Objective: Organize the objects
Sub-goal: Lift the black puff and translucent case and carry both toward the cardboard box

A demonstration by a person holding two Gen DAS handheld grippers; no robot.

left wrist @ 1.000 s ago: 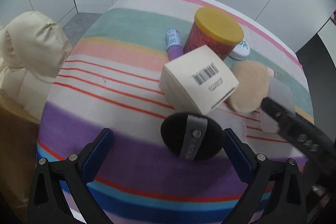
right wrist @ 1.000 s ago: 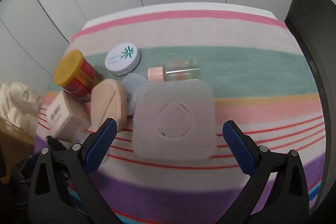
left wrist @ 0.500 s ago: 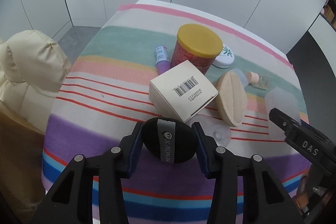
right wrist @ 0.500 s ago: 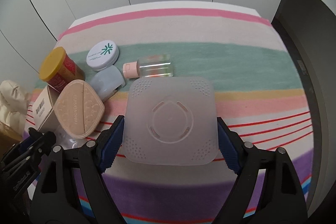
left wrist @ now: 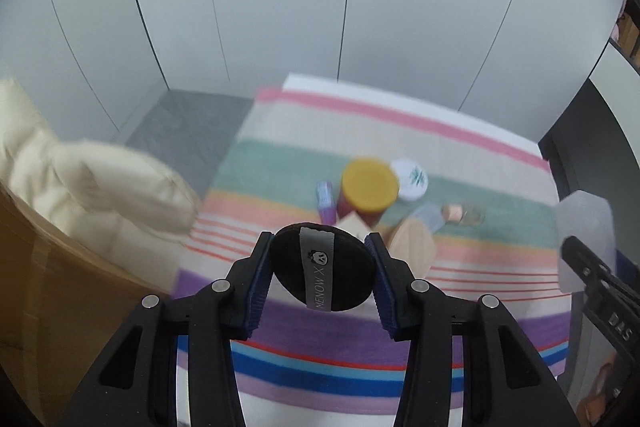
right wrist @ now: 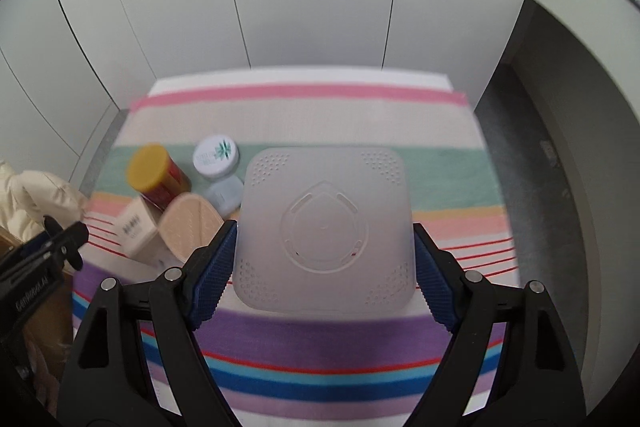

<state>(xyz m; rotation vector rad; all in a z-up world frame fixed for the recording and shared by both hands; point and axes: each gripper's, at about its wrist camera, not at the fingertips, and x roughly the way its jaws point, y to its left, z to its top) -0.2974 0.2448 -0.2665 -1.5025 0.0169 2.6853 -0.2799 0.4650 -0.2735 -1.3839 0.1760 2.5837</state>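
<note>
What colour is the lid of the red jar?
The lid of the jar is yellow; the right wrist view shows it best.

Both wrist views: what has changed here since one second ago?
The left tool closed on the black puff and lifted it; the right tool closed on the translucent square lid and lifted it. The yellow-lidded jar and the other items stayed on the striped cloth.

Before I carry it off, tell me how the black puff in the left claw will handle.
The black puff looks soft and padded, so it probably squashes a little between the left claw's blue pads and weighs next to nothing. Its rounded edge is pinched only at the sides, so it may pivot or slip if swung quickly. The grey strap across it looks floppy.
</note>
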